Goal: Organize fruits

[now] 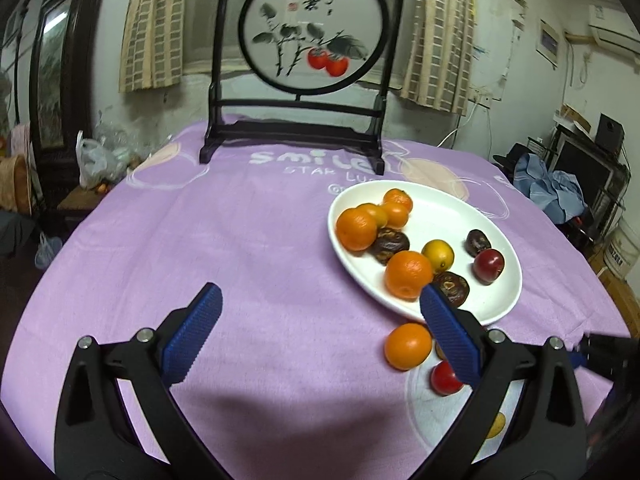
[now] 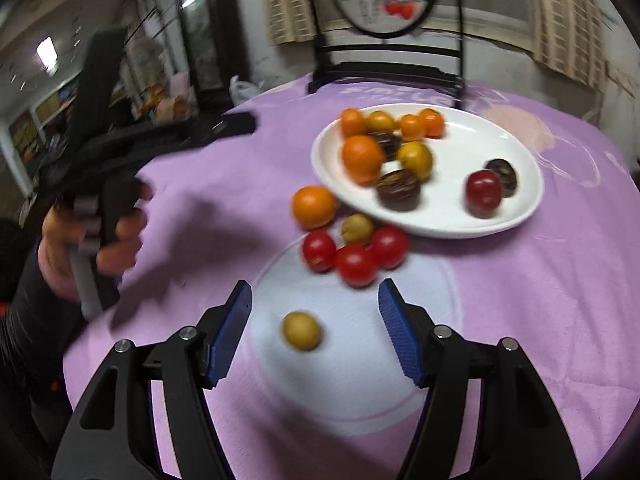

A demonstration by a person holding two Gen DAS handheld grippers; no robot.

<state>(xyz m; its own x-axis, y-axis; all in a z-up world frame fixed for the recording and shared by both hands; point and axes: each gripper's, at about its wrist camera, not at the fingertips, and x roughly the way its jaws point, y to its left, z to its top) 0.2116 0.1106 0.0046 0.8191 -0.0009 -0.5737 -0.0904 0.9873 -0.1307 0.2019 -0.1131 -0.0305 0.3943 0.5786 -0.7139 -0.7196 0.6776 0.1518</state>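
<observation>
A white oval plate (image 1: 448, 216) (image 2: 492, 136) on the purple tablecloth holds several oranges, dark dates, a yellow fruit and a red fruit. An orange (image 1: 408, 346) (image 2: 314, 207) lies loose on the cloth beside the plate. In the right wrist view three red tomatoes (image 2: 355, 265) and a greenish fruit (image 2: 357, 229) lie near the plate, and a yellow-green fruit (image 2: 301, 330) lies between my right fingers. My left gripper (image 1: 320, 304) is open and empty above the cloth, left of the plate. My right gripper (image 2: 315, 300) is open and empty.
A black framed round painting on a stand (image 1: 312, 40) stands at the table's far edge behind the plate. The hand holding the left gripper (image 2: 96, 232) shows at the left of the right wrist view. Room clutter lies beyond the table edges.
</observation>
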